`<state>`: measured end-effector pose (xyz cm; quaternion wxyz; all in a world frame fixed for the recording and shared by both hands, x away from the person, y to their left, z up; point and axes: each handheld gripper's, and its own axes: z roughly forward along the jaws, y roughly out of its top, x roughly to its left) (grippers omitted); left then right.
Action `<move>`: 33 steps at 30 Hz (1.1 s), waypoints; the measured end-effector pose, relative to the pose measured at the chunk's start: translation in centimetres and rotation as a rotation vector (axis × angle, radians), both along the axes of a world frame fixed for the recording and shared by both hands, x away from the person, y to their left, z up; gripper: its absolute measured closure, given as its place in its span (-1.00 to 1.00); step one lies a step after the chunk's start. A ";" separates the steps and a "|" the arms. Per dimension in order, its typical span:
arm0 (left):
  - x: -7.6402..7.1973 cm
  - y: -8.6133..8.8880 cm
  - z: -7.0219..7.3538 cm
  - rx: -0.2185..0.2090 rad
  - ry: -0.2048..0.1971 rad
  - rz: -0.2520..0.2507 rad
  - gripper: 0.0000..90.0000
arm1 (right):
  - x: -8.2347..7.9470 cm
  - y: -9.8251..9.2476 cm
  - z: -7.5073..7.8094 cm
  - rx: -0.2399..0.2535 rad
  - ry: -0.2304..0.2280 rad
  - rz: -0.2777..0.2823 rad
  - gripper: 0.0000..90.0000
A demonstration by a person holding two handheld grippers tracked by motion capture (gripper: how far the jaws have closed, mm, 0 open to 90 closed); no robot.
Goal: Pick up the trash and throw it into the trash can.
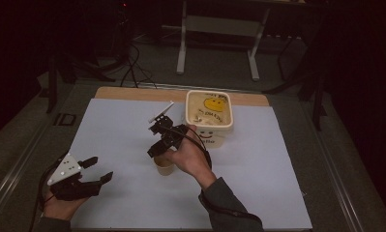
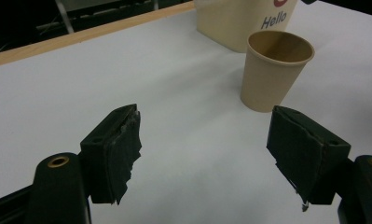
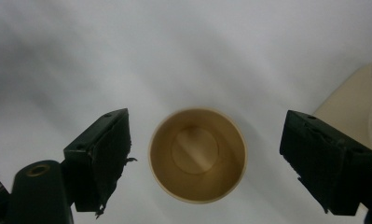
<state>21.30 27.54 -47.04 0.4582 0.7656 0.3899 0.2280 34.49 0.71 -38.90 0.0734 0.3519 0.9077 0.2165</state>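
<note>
At the near left, the left gripper [image 1: 99,170] waits with jaws wide and empty. In the middle, the right gripper [image 3: 204,154] hangs above the upright paper cup [image 3: 197,154], jaws wide on both sides, nothing grasped yet. Behind stands the tub [image 1: 209,115]; its contents are unclear.

Brown paper cup [image 3: 197,155], plain, without lid, standing upright on the white table cover. Empty inside, flat round bottom visible from above. Slightly narrower at the base than at the rim [image 2: 280,47]. Placed near the middle of the table [image 1: 164,166], just in front of a cream tub marked "Hello" [image 2: 242,21], not touching it.
</note>
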 end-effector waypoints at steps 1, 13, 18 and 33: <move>0.0 0.0 0.0 0.001 0.001 0.000 -0.43 | 0.0 0.1 -0.1 -0.008 0.012 -0.007 -0.66; 0.0 0.1 0.0 -0.001 0.000 0.001 -0.43 | 0.7 0.5 -1.0 -0.062 0.082 -0.053 -0.78; 0.0 0.1 0.0 -0.001 0.000 0.000 -0.43 | 0.8 0.6 -1.5 -0.069 0.100 -0.073 -0.78; 0.0 0.1 0.0 -0.001 0.001 0.003 -0.43 | 1.0 0.8 -3.5 -0.089 0.162 -0.093 -0.78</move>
